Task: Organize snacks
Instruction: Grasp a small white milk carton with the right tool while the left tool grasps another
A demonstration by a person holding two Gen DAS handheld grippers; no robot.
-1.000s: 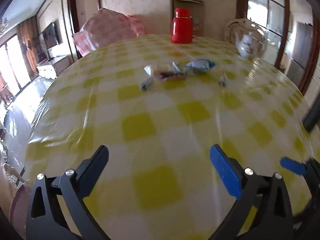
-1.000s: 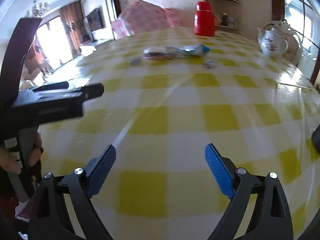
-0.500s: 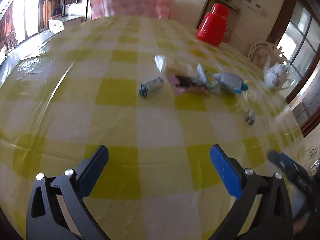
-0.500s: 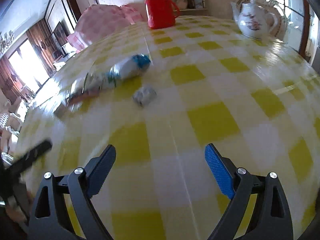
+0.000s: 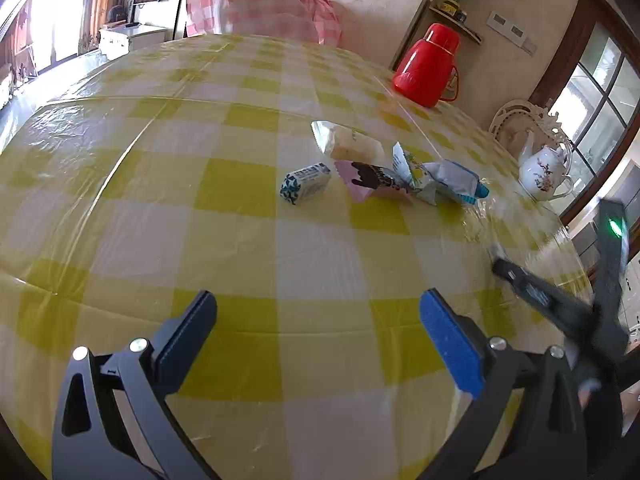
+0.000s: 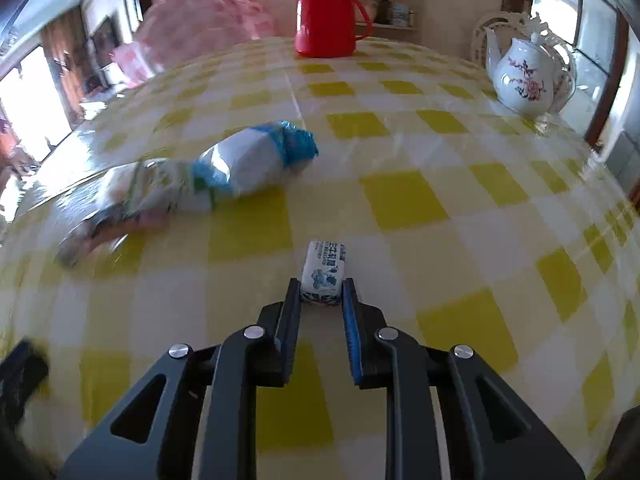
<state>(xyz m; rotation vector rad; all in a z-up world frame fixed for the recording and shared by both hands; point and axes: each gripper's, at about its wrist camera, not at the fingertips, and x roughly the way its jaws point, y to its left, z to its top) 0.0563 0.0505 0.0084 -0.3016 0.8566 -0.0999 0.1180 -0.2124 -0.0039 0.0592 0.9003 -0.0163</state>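
Note:
Several wrapped snacks lie mid-table on a yellow checked cloth. In the left wrist view I see a small blue-and-white candy (image 5: 306,182), a clear-wrapped cake (image 5: 352,145), a pink-and-brown bar (image 5: 370,179) and a blue-white packet (image 5: 450,182). My left gripper (image 5: 320,332) is open and empty, well short of them. My right gripper (image 6: 322,300) is shut on another small blue-and-white candy (image 6: 325,270) that rests on the cloth. The blue-white packet (image 6: 256,162) lies to its far left. The right gripper (image 5: 520,276) also shows blurred at the left view's right edge.
A red thermos (image 5: 428,68) stands at the back of the table, also in the right wrist view (image 6: 326,20). A white flowered teapot (image 6: 524,76) stands at the back right, near the table's edge. A pink checked cushion (image 5: 264,8) lies beyond the far edge.
My right gripper moved forward to the small candy and closed on it. My left gripper moved closer to the snack pile and stays open.

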